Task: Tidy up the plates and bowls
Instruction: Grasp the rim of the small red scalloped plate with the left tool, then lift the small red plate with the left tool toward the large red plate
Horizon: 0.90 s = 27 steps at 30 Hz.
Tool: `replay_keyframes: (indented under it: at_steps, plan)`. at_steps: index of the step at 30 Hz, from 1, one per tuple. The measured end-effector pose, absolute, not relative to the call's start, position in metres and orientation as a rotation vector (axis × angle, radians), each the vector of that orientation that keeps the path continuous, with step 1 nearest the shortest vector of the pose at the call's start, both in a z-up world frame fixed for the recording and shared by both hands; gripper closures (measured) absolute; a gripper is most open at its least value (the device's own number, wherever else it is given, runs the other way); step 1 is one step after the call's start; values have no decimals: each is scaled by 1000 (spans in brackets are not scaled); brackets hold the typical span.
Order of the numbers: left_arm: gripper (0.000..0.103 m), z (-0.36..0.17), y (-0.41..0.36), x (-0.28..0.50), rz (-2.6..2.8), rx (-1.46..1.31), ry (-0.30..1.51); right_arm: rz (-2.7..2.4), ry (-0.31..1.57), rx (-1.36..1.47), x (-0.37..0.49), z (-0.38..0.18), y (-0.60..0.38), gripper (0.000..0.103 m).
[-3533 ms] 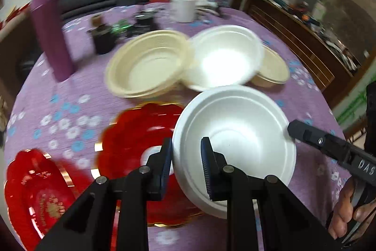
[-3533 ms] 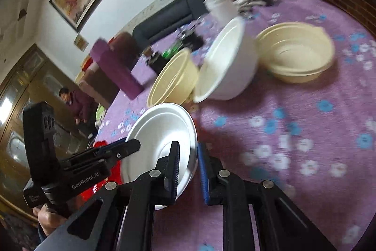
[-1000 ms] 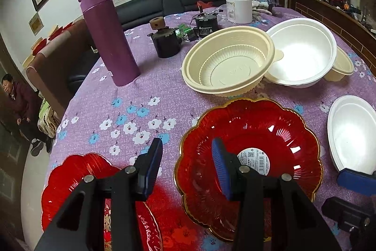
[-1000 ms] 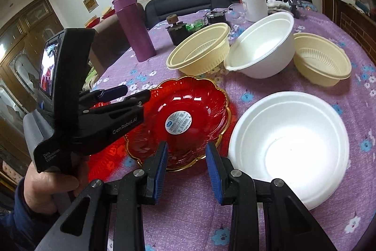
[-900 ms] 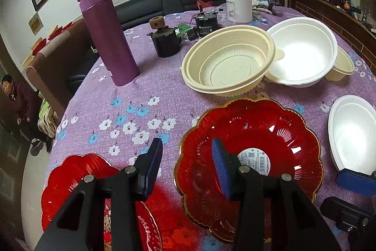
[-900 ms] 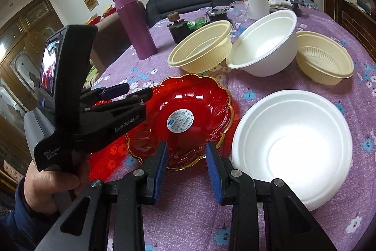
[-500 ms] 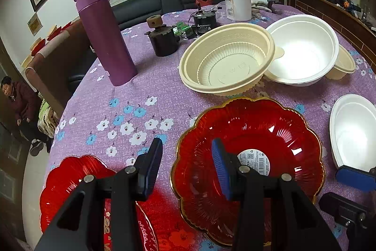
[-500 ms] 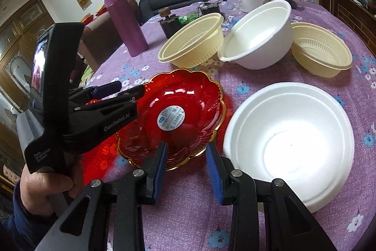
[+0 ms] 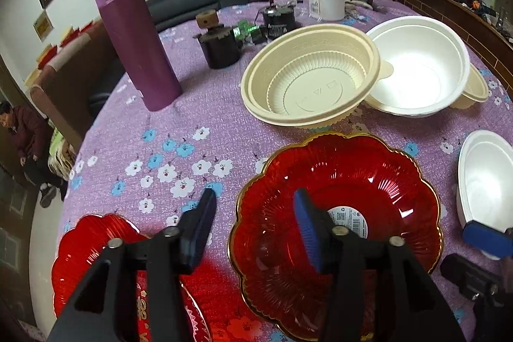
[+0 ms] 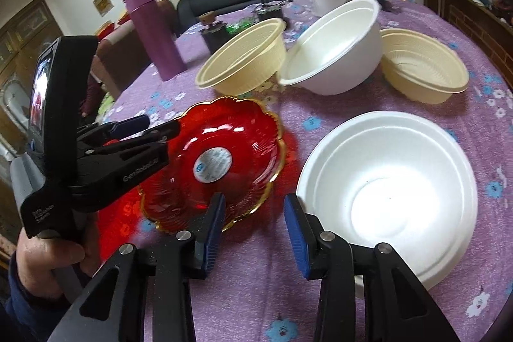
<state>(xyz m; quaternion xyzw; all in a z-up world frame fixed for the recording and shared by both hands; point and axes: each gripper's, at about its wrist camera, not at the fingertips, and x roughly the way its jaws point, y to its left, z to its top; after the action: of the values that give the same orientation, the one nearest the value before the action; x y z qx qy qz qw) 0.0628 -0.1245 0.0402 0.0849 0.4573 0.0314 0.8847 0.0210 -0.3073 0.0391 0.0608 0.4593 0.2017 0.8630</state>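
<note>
Since a moment ago the left claw (image 9: 253, 220) has spread wider, still opening astride the red plate (image 9: 346, 181) rim, unpinched. Right claw (image 10: 253, 223) spread, empty, beside the empty white bowl (image 10: 389, 197) mid-tabletop (image 10: 243, 294).

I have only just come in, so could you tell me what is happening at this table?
A person holds a gripper in each hand over a purple flowered tablecloth, sorting plates and bowls. The left gripper is opening around the near rim of a red plate but is not clamping it. The right gripper hovers empty between that plate and a white foam bowl. Two cream bowls and another white bowl sit farther back.
</note>
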Motion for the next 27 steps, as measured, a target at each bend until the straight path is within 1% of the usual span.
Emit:
replay_keyframes:
  at_steps: [7, 8, 9, 10, 11, 12, 18, 19, 21, 22, 27]
  plan:
    - [50, 38, -120, 86, 16, 144, 1050, 386, 1014, 130, 33, 37, -302, 62]
    - [52, 37, -119, 88, 14, 142, 1065, 384, 1025, 138, 35, 35, -301, 62]
    - [59, 35, -118, 91, 8, 136, 1083, 380, 1039, 142, 36, 34, -300, 62]
    - [64, 33, -118, 93, -4, 132, 1095, 379, 1051, 150, 38, 32, -300, 62]
    - [71, 31, -117, 95, -10, 130, 1106, 377, 1055, 152, 38, 31, -299, 62]
    - [75, 29, -115, 97, -6, 127, 1116, 375, 1059, 152, 39, 30, -298, 62]
    - [78, 25, -108, 104, -37, 85, 1129, 375, 1090, 170, 46, 16, -296, 62]
    - [78, 26, -109, 103, -45, 92, 1123, 374, 1089, 176, 47, 14, -296, 63]
    - [80, 26, -111, 101, -60, 102, 1120, 380, 1078, 171, 47, 14, -295, 79]
    - [80, 25, -112, 100, -68, 99, 1122, 369, 1071, 167, 46, 14, -296, 82]
    - [80, 26, -111, 92, -91, 70, 1123, 357, 1034, 173, 43, 21, -304, 82]
